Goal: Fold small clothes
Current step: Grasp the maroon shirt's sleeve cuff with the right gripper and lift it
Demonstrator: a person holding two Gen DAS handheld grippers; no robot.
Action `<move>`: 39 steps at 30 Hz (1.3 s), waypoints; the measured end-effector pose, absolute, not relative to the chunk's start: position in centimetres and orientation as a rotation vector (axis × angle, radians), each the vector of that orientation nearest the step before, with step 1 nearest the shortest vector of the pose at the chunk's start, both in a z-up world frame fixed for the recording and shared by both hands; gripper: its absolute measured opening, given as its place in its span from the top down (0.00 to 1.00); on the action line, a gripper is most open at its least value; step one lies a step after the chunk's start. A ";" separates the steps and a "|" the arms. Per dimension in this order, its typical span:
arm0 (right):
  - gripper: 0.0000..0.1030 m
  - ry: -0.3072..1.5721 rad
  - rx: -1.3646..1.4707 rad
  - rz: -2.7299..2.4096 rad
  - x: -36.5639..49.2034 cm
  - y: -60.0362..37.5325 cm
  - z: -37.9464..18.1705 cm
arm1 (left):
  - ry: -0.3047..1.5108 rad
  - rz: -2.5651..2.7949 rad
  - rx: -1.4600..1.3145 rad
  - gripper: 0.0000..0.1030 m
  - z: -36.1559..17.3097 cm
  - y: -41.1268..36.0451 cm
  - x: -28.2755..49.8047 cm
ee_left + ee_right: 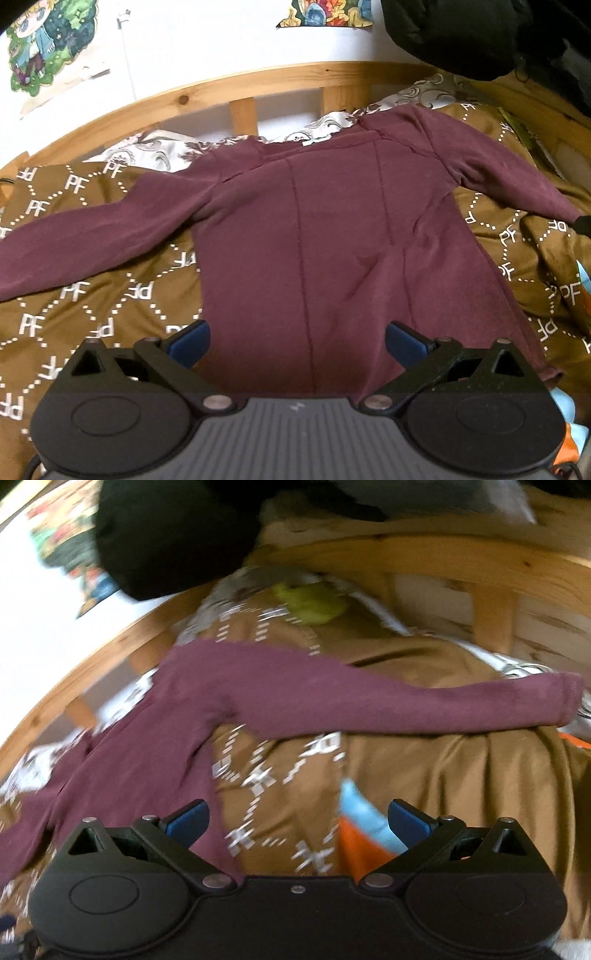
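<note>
Brown bedding [74,266] with a white lettered diamond print covers the bed, and right up front the left gripper [297,341] hangs with its blue fingers spread wide, released, over the near hem of a maroon long-sleeved top [314,229]. That top lies flat on the cover, both sleeves stretched out to the sides. Over to the right gripper [298,819]: jaws apart too, gripping nothing, poised above the bedding beside the top's body, one sleeve [369,705] running across beyond it. Blurry view here, but something yellow-green [314,602] seems tucked by the wooden bed frame [236,90]. Farthest back, posters [48,40] on a white wall.
</note>
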State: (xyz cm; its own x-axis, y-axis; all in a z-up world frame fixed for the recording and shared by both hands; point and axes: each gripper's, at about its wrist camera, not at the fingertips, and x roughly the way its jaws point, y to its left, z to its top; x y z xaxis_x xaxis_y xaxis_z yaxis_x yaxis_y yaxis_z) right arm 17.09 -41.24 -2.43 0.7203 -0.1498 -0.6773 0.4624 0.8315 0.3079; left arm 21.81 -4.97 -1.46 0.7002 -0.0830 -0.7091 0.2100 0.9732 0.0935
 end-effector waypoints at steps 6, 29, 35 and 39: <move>0.00 0.608 0.683 -0.518 16.2 -46.3 -4.2 | 0.823 -0.164 0.088 0.01 -3.7 -3.5 22.2; 0.90 0.281 0.764 -0.916 15.4 -51.1 -5.8 | 0.829 -0.092 -0.089 0.01 -3.1 0.1 22.4; 0.94 0.159 0.372 -0.752 17.1 -45.8 -2.9 | 0.812 -0.092 -0.110 0.01 -2.5 0.3 22.2; 0.94 0.060 0.024 -0.511 18.0 -38.8 -1.7 | 0.797 -0.079 -0.124 0.01 -2.1 0.6 22.1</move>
State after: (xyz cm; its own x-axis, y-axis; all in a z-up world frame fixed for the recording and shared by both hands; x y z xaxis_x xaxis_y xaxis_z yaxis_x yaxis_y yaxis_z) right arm 17.98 -38.79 -1.70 0.8704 -0.4882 -0.0637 0.4897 0.8719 0.0080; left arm 22.06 0.60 -2.10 0.6962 -0.1175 -0.7082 0.0242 0.9898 -0.1404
